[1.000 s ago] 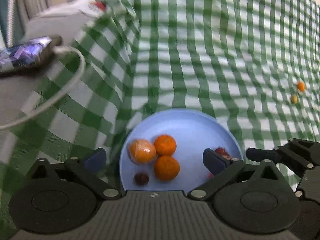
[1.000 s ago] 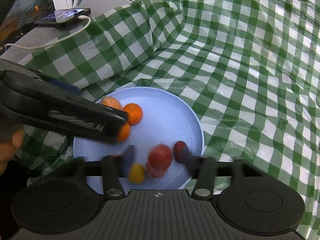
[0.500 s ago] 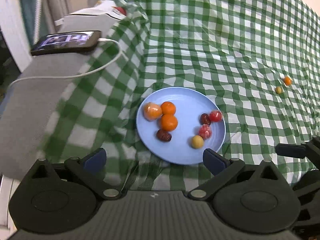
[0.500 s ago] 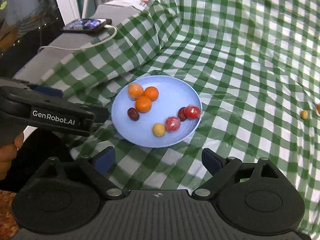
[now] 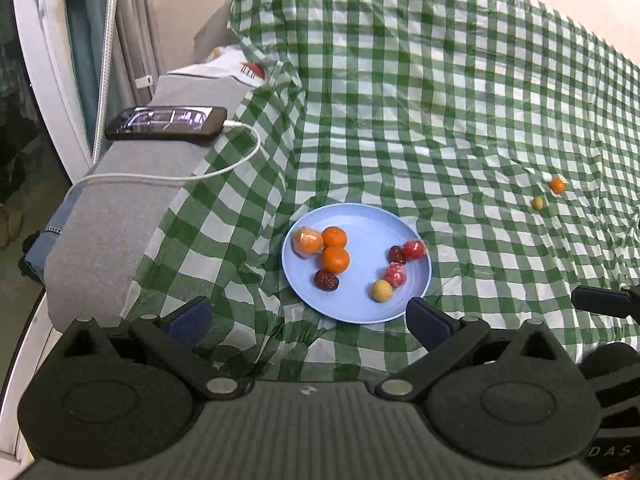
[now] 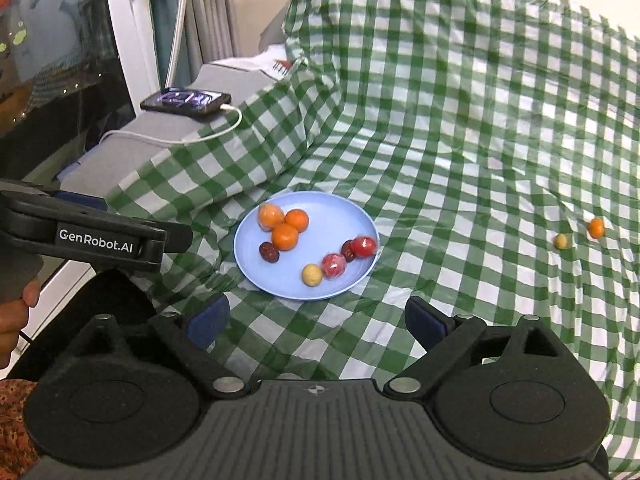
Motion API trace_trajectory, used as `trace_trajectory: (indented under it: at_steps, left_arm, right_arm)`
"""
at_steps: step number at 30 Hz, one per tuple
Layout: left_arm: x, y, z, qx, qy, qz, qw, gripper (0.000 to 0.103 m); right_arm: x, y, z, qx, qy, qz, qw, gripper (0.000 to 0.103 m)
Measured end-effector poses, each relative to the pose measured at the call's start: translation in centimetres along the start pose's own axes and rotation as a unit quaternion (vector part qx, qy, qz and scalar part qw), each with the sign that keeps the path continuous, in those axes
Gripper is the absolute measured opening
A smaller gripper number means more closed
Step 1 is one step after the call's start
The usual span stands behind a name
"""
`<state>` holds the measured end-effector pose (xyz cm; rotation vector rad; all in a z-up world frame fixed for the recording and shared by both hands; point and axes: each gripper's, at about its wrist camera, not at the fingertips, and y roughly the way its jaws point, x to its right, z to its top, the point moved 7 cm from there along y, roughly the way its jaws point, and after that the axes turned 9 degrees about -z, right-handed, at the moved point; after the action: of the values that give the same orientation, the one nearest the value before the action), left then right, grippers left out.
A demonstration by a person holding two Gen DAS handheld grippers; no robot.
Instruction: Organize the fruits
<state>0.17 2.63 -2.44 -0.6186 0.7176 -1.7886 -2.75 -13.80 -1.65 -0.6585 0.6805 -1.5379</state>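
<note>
Jaws of the left gripper [image 5: 308, 318] and right gripper [image 6: 316, 320] are spread, with nothing held. Eight fruits are gathered on the blue plate [image 6: 332, 208]; an orange fruit [image 6: 596, 227] and yellow fruit [image 6: 561, 241] are left well apart on the checked cloth [image 6: 460, 140]. Either could be nudged rolling across the wrinkled, sloping cloth.

Mounted 1 on each tool, looking forward and down along 2 spread black fingers. Left wrist view: raised, set back from the round pale-blue plastic plate [image 5: 362, 216], facing the green-and-white checked cloth [image 5: 440, 100]. Right wrist view: similar height, slightly rightward, left tool [image 6: 92, 236] crossing its left edge. Shared by both: plate, cloth, black phone [image 5: 166, 123].
</note>
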Motion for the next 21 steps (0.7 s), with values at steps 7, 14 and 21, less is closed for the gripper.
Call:
trace_trajectory:
  at_steps: [7,14,21]
  left_arm:
    - [0.8,-1.3,0.0,0.014,0.01,-0.001,0.9999,0.103]
    - [0.7,-1.4,-0.1,0.015,0.009,-0.001,0.9999,0.103]
    - [0.4,-1.1,-0.2,0.012,0.008,-0.001,0.9999,0.103]
  right_arm:
    - [0.0,-1.2,0.0,0.018,0.005,-0.003,1.0,0.095]
    - [0.0,-1.3,-0.1,0.021,0.006,-0.004,1.0,0.095]
    - [-0.1,-1.0,-0.4,0.016,0.007,-0.004,1.0,0.095]
